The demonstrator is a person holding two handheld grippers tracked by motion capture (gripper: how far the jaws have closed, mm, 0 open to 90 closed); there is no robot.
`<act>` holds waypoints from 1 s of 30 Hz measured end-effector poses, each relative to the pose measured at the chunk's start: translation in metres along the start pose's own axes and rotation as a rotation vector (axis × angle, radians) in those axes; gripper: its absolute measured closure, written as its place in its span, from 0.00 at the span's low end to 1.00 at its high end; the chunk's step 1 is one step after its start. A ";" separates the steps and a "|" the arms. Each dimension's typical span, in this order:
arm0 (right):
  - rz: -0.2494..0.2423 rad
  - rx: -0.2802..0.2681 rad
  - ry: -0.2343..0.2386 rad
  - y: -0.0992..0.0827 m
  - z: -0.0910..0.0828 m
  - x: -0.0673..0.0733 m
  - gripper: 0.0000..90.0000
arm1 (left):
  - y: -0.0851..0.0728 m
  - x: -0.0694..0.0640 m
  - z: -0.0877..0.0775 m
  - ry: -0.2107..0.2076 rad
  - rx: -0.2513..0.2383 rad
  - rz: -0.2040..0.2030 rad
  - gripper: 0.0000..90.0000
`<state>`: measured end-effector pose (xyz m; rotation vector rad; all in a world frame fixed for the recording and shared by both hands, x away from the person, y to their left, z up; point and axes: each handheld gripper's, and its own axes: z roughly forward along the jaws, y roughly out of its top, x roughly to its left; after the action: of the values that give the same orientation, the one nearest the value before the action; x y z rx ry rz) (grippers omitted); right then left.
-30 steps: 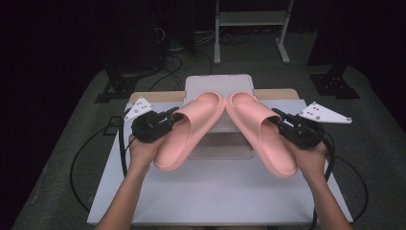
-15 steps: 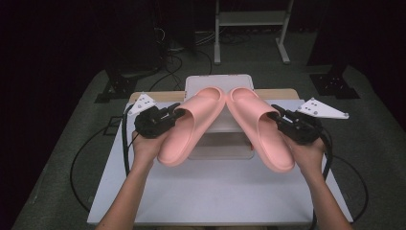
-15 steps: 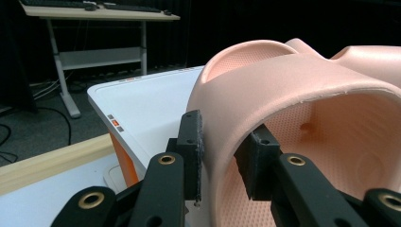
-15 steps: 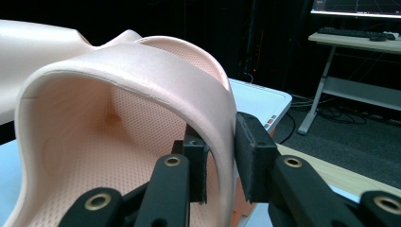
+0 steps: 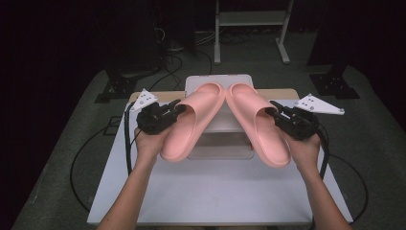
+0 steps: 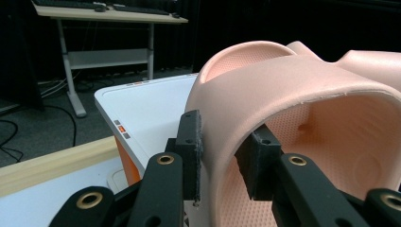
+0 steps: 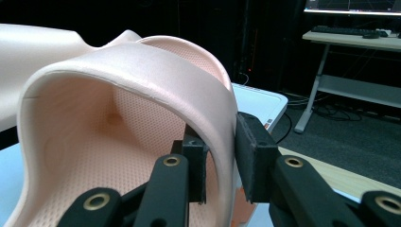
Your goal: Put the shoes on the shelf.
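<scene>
Two pink foam slippers are held off the white table [image 5: 215, 191], toes pointing away from me and nearly touching. My left gripper [image 5: 178, 109] is shut on the outer side of the left slipper's [image 5: 191, 124] strap. In the left gripper view its gripper [image 6: 222, 156] has one pad outside and one inside the left slipper's strap wall [image 6: 293, 94]. My right gripper [image 5: 272, 111] is shut the same way on the right slipper [image 5: 258, 124]. In the right gripper view that gripper [image 7: 222, 156] pinches the right slipper's strap edge [image 7: 142, 75].
A white box [image 5: 218, 81] with orange sides sits on the table under the slippers, with a wooden strip [image 5: 282, 93] behind it. Cables trail over the grey floor at left. A metal desk frame [image 5: 249, 19] stands at the back.
Both slippers have edged slightly up the picture and closer together. Both grips hold as before.
</scene>
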<state>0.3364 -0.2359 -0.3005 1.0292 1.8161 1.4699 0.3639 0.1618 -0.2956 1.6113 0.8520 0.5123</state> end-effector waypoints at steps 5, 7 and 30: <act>0.003 0.001 -0.006 0.001 0.005 0.000 0.82 | 0.000 0.002 0.003 0.009 -0.002 -0.009 0.79; -0.003 -0.001 -0.011 0.001 0.007 0.000 0.82 | 0.000 0.003 0.004 0.014 -0.004 -0.015 0.79; 0.017 0.015 -0.039 0.009 0.031 -0.002 0.81 | 0.002 0.013 0.022 0.068 -0.018 -0.064 0.78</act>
<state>0.3653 -0.2205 -0.2986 1.0757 1.7981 1.4377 0.3886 0.1575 -0.2998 1.5523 0.9441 0.5300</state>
